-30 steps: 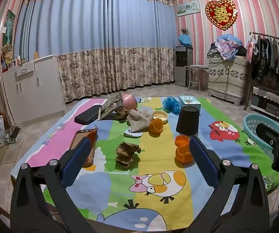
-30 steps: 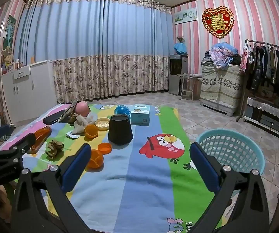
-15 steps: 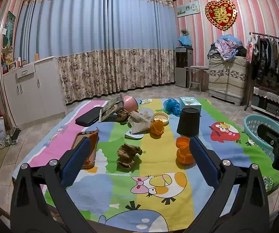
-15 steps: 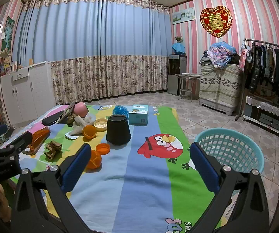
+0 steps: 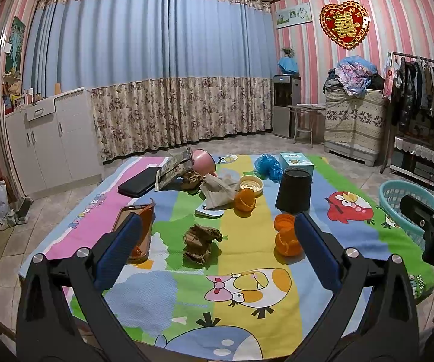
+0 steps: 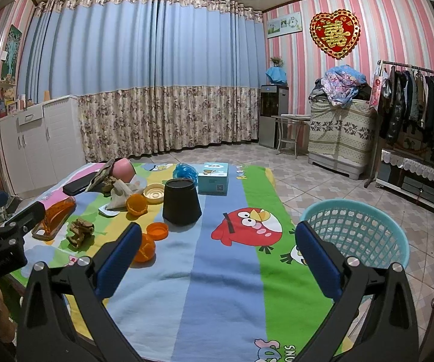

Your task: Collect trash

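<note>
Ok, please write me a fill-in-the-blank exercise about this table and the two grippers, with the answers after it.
1. Both the left gripper and the right gripper are ____.
2. The black cup stands upside ____.
3. The basket beside the table is ____ in colour.
4. The crumpled brown paper lies on the ____ stripe.

Answers: open; down; turquoise; green

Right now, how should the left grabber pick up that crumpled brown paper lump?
Pinch the crumpled brown paper across its narrow middle, coming down from above and the near side. It lies loose on the mat, lumpy, with bare cloth all around, and the open left gripper already frames it.
</note>
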A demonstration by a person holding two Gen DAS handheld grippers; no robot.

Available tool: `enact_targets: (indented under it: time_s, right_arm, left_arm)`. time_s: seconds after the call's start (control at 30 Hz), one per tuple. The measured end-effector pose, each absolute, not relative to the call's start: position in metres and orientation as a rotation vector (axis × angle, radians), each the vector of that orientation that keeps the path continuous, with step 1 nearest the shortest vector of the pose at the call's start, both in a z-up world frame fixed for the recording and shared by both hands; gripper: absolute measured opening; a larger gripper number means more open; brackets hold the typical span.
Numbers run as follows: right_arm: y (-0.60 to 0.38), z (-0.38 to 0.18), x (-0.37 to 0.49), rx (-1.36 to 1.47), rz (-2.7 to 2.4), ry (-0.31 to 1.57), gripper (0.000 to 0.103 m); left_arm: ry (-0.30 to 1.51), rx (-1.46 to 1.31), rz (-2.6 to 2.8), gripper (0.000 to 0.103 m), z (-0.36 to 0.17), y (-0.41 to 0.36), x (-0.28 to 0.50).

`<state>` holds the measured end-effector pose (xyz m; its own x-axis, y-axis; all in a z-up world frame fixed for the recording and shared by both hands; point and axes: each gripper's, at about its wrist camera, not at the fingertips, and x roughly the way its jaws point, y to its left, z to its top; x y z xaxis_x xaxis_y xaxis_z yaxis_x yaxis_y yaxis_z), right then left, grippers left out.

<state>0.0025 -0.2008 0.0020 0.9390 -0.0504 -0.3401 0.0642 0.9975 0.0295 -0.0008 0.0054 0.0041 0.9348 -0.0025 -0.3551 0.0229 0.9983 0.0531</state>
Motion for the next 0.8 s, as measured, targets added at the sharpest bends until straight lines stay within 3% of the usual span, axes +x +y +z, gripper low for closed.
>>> enact_targets:
  time_s: [0.8]
  right_arm:
    - [-0.2022,-0.0011,0.0026,0.039,-0.059,0.348,0.099]
  left_arm:
    - [0.363,0.059,-0.011,0.098,0.0032,0.0056,-0.0005]
